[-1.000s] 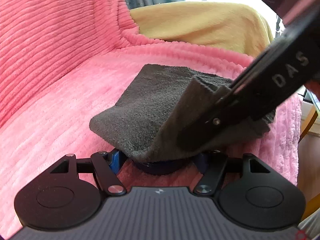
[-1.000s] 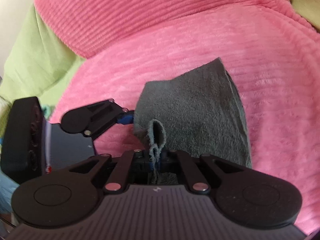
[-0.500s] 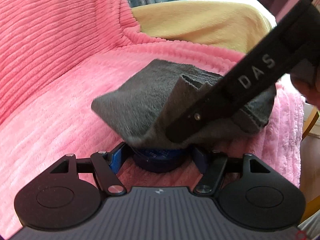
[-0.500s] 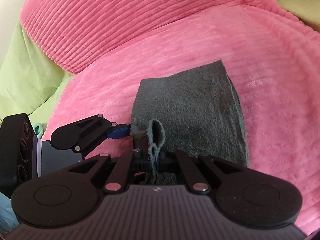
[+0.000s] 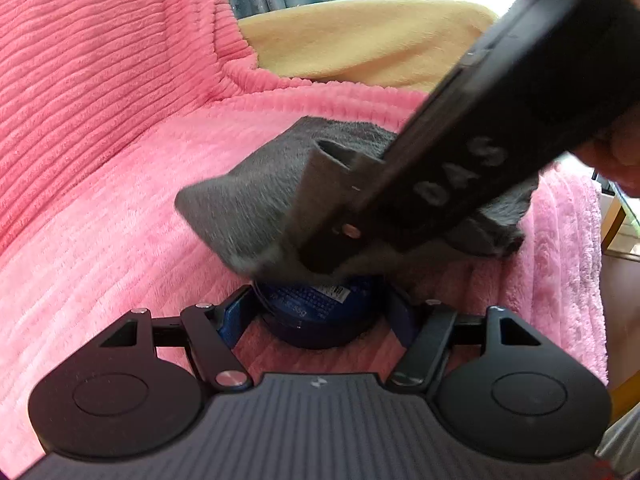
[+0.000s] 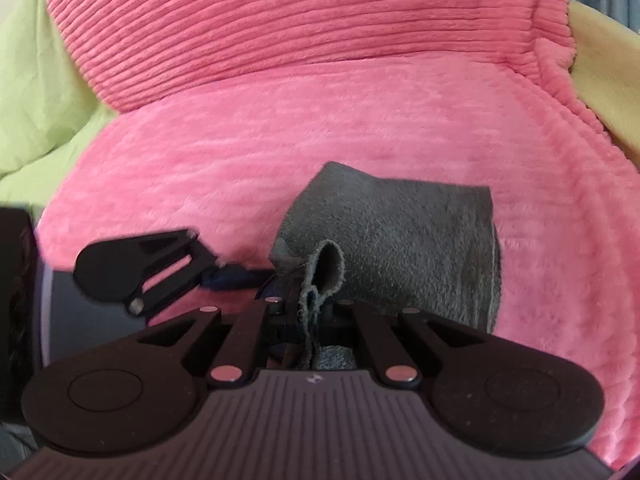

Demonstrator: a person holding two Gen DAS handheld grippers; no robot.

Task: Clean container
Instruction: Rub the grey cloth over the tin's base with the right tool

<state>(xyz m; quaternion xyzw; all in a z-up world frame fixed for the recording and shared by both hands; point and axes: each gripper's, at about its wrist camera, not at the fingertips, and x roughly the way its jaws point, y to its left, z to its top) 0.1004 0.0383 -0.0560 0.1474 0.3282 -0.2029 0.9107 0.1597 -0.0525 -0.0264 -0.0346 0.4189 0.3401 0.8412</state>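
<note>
Slippage is the main risk: the tin sits low between the left gripper's blue fingers, clamped at its sides on a soft pink blanket. A hard sideways wipe could, I judge, twist it out of that hold. The right gripper is pinched narrow on a fold of the grey cloth, and a thin pinch like that may pull free under drag. The left view shows the tin's printed blue top under the cloth's edge. The right view hides the tin almost wholly, yet shows the pinched fold plainly.
</note>
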